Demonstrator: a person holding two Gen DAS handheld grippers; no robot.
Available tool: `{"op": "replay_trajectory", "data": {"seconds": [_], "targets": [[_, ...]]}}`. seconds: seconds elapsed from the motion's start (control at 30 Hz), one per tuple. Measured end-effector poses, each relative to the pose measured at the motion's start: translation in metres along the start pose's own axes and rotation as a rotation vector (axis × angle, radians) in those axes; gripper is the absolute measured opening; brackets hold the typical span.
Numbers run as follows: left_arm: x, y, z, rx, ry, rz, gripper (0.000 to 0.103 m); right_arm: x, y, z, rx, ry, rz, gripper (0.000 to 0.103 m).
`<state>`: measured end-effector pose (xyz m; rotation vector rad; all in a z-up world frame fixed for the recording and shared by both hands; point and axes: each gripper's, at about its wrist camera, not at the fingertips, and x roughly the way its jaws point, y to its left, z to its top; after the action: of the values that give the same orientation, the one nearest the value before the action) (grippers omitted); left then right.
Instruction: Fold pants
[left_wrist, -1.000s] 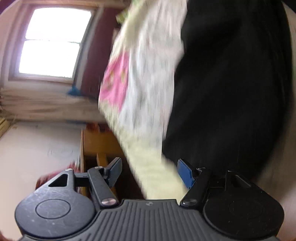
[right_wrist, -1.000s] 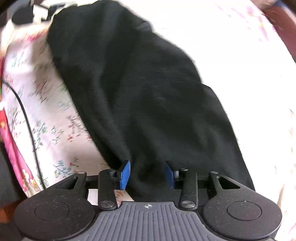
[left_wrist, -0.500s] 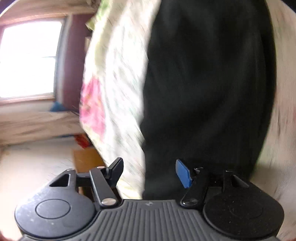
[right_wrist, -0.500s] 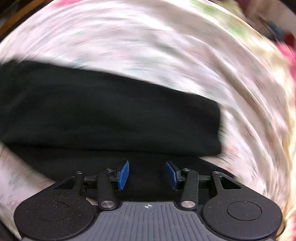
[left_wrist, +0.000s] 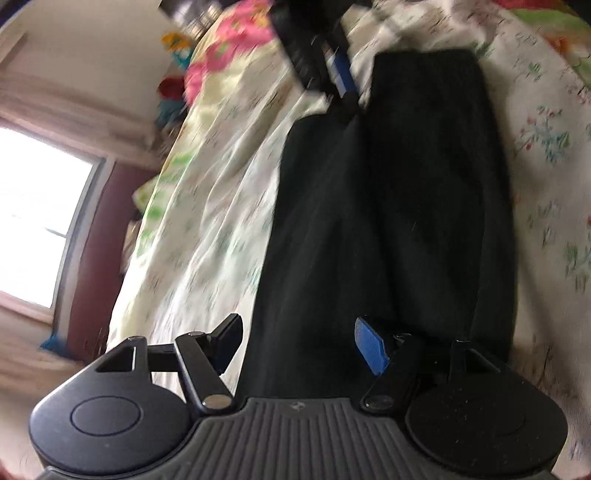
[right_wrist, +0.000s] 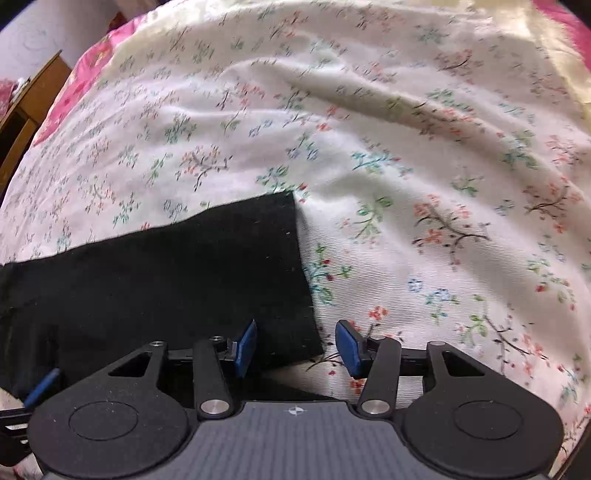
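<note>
Hovering over the black pants (left_wrist: 399, 229), the left gripper (left_wrist: 295, 343) is standing wide and empty — the garment, swung into line since a second ago, is lying doubled lengthwise on the floral bedsheet (left_wrist: 207, 229). From the right wrist, the right gripper (right_wrist: 295, 347) is spreading its jaws over the pants' corner (right_wrist: 288, 295) — released, so the fold looks set. No containers are showing.

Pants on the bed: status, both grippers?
Left gripper open, empty. Right gripper just opening, over a corner of the pants, not gripping. Pants flat on floral sheet. Nothing in the way.
</note>
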<state>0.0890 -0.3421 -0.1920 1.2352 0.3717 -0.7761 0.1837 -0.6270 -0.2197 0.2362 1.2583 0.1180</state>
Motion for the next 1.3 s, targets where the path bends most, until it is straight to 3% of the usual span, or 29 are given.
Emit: {"op": "replay_trajectory", "data": {"seconds": [0.07, 0.2, 0.23, 0.33, 0.4, 0.43, 0.47, 0.57, 0.63, 0.8, 1.0, 1.13, 1.3], "targets": [[-0.013, 0.000, 0.005, -0.043, -0.023, -0.011, 0.079, -0.007, 0.002, 0.001, 0.000, 0.000, 0.042, 0.032], [-0.009, 0.001, 0.006, -0.120, 0.017, -0.059, 0.082, 0.001, -0.001, 0.003, -0.011, 0.042, 0.049, 0.033], [-0.004, -0.002, 0.007, -0.122, 0.026, -0.060, 0.082, 0.007, -0.001, 0.006, -0.006, 0.053, 0.053, 0.029], [-0.004, -0.007, 0.016, -0.176, 0.024, -0.094, 0.082, 0.003, 0.003, 0.011, -0.052, 0.063, 0.040, 0.000], [-0.005, -0.011, 0.022, -0.183, 0.028, -0.100, 0.081, -0.008, 0.005, 0.012, -0.066, 0.071, 0.067, 0.000], [-0.002, -0.014, 0.024, -0.175, 0.043, -0.103, 0.074, -0.013, 0.006, 0.011, -0.080, 0.071, 0.072, 0.000], [0.003, -0.016, 0.026, -0.182, 0.060, -0.111, 0.060, -0.020, 0.007, 0.011, -0.086, 0.071, 0.080, 0.000], [0.016, -0.004, 0.031, -0.316, 0.127, -0.185, 0.033, -0.037, 0.014, 0.010, -0.109, 0.054, 0.101, 0.000], [0.019, 0.003, 0.032, -0.359, 0.148, -0.191, 0.027, -0.046, 0.015, 0.010, -0.123, 0.041, 0.107, 0.000], [0.023, 0.014, 0.034, -0.386, 0.163, -0.195, 0.020, -0.057, 0.012, 0.015, -0.075, 0.023, 0.154, 0.000], [-0.014, 0.025, 0.035, -0.423, 0.121, -0.206, 0.018, -0.095, 0.009, 0.011, -0.058, 0.009, 0.171, 0.000], [-0.045, 0.023, 0.040, -0.382, 0.070, -0.238, 0.018, -0.113, -0.002, -0.004, -0.035, 0.038, 0.125, 0.000], [-0.047, -0.007, 0.040, -0.350, 0.069, -0.316, 0.018, -0.094, -0.026, -0.046, 0.089, 0.115, 0.063, 0.000]]}}
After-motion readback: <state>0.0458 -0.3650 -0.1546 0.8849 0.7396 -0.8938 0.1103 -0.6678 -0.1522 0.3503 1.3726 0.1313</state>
